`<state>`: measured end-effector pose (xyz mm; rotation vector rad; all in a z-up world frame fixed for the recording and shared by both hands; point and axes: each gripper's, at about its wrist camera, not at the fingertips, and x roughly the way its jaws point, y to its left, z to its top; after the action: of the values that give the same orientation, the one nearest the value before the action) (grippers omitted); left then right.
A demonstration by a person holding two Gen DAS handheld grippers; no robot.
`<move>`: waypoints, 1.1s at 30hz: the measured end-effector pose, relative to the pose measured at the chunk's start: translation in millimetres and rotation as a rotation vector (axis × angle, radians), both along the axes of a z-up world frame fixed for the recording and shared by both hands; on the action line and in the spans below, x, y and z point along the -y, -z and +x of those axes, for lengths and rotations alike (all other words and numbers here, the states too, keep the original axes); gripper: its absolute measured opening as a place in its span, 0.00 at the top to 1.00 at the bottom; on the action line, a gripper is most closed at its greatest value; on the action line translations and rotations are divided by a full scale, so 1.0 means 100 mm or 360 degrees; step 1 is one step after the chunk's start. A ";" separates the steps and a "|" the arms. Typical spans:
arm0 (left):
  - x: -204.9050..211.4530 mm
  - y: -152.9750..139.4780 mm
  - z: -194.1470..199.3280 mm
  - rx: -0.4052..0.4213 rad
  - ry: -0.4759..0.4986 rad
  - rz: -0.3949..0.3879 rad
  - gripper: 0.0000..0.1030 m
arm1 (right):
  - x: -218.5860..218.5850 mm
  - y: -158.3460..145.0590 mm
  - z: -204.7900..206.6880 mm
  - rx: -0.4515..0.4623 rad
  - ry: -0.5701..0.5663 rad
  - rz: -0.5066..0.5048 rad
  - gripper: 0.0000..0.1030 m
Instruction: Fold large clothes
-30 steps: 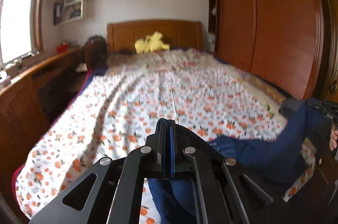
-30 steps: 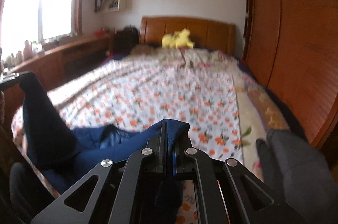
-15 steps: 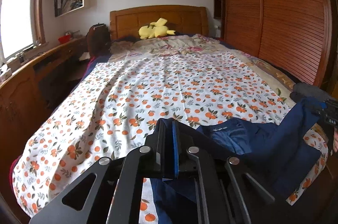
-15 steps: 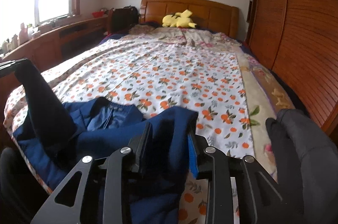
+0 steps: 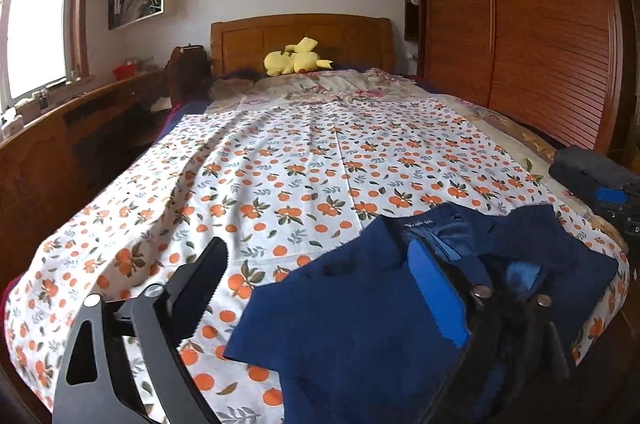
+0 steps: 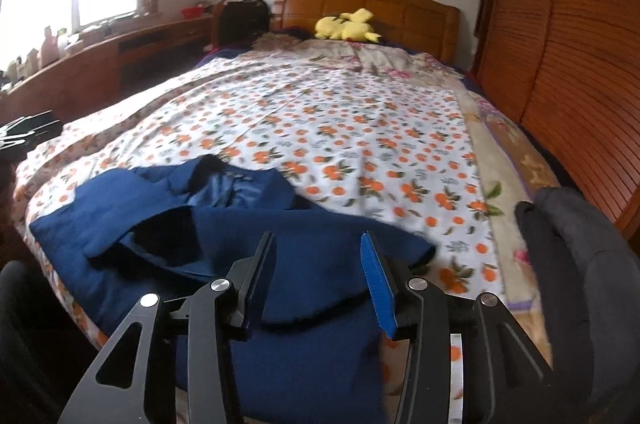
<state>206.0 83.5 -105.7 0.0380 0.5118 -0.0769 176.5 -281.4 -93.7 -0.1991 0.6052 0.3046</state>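
A dark blue jacket [image 5: 360, 320] lies crumpled at the foot of the bed, its collar and lining facing up; it also shows in the right wrist view [image 6: 224, 224]. My left gripper [image 5: 320, 276] is open wide above the jacket's left part, holding nothing. My right gripper [image 6: 320, 256] is open just above the jacket's near right edge, holding nothing. The right gripper's body shows at the right edge of the left wrist view [image 5: 624, 208].
The bed has an orange-print sheet [image 5: 320, 160] and a wooden headboard [image 5: 300, 36] with a yellow plush toy [image 5: 296, 60]. A wooden desk [image 5: 48, 144] runs along the left, a wardrobe [image 5: 520, 24] along the right. A dark grey garment [image 6: 576, 264] lies at the right.
Both grippers were shut on the jacket and held it up. They lowered it onto the bed and opened, so the jacket now lies loose at the foot.
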 end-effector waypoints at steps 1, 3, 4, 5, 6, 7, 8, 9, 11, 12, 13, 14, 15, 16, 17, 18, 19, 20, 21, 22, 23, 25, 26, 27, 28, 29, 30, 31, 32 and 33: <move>0.00 0.04 -0.02 0.0005 0.0011 -0.0007 0.05 | -0.09 0.03 0.00 -0.0010 -0.0020 -0.0011 0.60; -0.02 0.13 -0.05 0.0017 0.0032 -0.0020 0.04 | -0.26 0.09 0.01 -0.0037 -0.0060 -0.0024 0.60; -0.03 0.17 -0.07 0.0016 0.0041 -0.0026 0.03 | -0.31 0.11 0.02 -0.0047 -0.0074 -0.0027 0.59; -0.04 0.22 -0.08 0.0015 0.0050 -0.0031 0.03 | -0.43 0.15 0.03 -0.0065 -0.0104 -0.0036 0.59; -0.05 0.26 -0.09 0.0013 0.0054 -0.0034 0.03 | -0.49 0.17 0.03 -0.0074 -0.0121 -0.0041 0.57; -0.06 0.30 -0.10 0.0010 0.0057 -0.0037 0.03 | -0.56 0.20 0.04 -0.0085 -0.0142 -0.0046 0.49; -0.07 0.33 -0.11 0.0007 0.0059 -0.0040 0.03 | -0.66 0.23 0.04 -0.0097 -0.0170 -0.0050 0.46; -0.09 0.37 -0.12 0.0003 0.0064 -0.0046 0.03 | -0.73 0.26 0.04 -0.0107 -0.0192 -0.0055 0.46; -0.11 0.42 -0.13 -0.0001 0.0073 -0.0056 0.03 | -0.92 0.33 0.05 -0.0142 -0.0245 -0.0077 0.46; -0.13 0.44 -0.14 -0.0001 0.0082 -0.0064 0.03 | -1.00 0.37 0.05 -0.0160 -0.0274 -0.0092 0.46; -0.14 0.45 -0.16 -0.0002 0.0090 -0.0069 0.03 | -1.06 0.40 0.04 -0.0172 -0.0297 -0.0106 0.46; -0.16 0.46 -0.17 -0.0001 0.0093 -0.0070 0.03 | -1.15 0.45 0.03 -0.0191 -0.0333 -0.0130 0.46; -0.18 0.47 -0.18 0.0002 0.0097 -0.0073 0.03 | -1.21 0.49 0.03 -0.0208 -0.0357 -0.0153 0.46; -0.19 0.47 -0.20 0.0003 0.0101 -0.0076 0.03 | -1.27 0.54 0.02 -0.0223 -0.0378 -0.0178 0.46; -0.20 0.47 -0.21 0.0006 0.0105 -0.0078 0.03 | -1.34 0.58 0.02 -0.0241 -0.0398 -0.0211 0.46; -0.21 0.47 -0.23 0.0007 0.0112 -0.0079 0.03 | -1.39 0.63 0.02 -0.0259 -0.0416 -0.0245 0.46; -0.23 0.46 -0.24 0.0008 0.0119 -0.0077 0.03 | -1.41 0.66 0.02 -0.0268 -0.0424 -0.0262 0.46; -0.23 0.47 -0.25 0.0011 0.0126 -0.0073 0.03 | -1.45 0.70 0.04 -0.0284 -0.0432 -0.0288 0.46; -0.24 0.47 -0.26 0.0012 0.0128 -0.0070 0.03 | -1.47 0.72 0.06 -0.0294 -0.0435 -0.0304 0.47; -0.25 0.47 -0.27 0.0013 0.0130 -0.0064 0.03 | -1.50 0.75 0.09 -0.0305 -0.0437 -0.0331 0.57; -0.25 0.47 -0.27 0.0014 0.0130 -0.0059 0.03 | -1.52 0.77 0.11 -0.0309 -0.0437 -0.0351 0.66; -0.26 0.49 -0.27 0.0015 0.0130 -0.0051 0.03 | -1.55 0.76 0.20 -0.0311 -0.0438 -0.0360 0.95; -0.27 0.50 -0.27 0.0013 0.0131 -0.0052 0.03 | -1.55 0.74 0.25 -0.0298 -0.0406 -0.0356 0.96; -0.29 0.51 -0.27 0.0010 0.0132 -0.0059 0.03 | -1.55 0.70 0.32 -0.0287 -0.0382 -0.0343 0.97; -0.30 0.51 -0.26 0.0006 0.0132 -0.0067 0.03 | -1.56 0.65 0.41 -0.0269 -0.0370 -0.0336 0.97; -0.31 0.53 -0.25 -0.0001 0.0134 -0.0077 0.03 | -1.57 0.61 0.47 -0.0250 -0.0360 -0.0335 0.97; -0.32 0.54 -0.24 -0.0016 0.0144 -0.0098 0.03 | -1.58 0.56 0.55 -0.0228 -0.0346 -0.0333 0.97; -0.33 0.56 -0.23 -0.0023 0.0150 -0.0109 0.03 | -1.60 0.50 0.66 -0.0202 -0.0330 -0.0335 0.97; -0.33 0.57 -0.22 -0.0030 0.0155 -0.0113 0.03 | -1.62 0.47 0.73 -0.0183 -0.0321 -0.0345 0.97; -0.33 0.58 -0.22 -0.0033 0.0156 -0.0111 0.03 | -1.64 0.44 0.81 -0.0166 -0.0315 -0.0356 0.97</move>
<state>184.0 116.5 -163.8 -0.0062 0.5275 -0.1910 257.9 -117.1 -137.8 -0.4622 0.7244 0.4404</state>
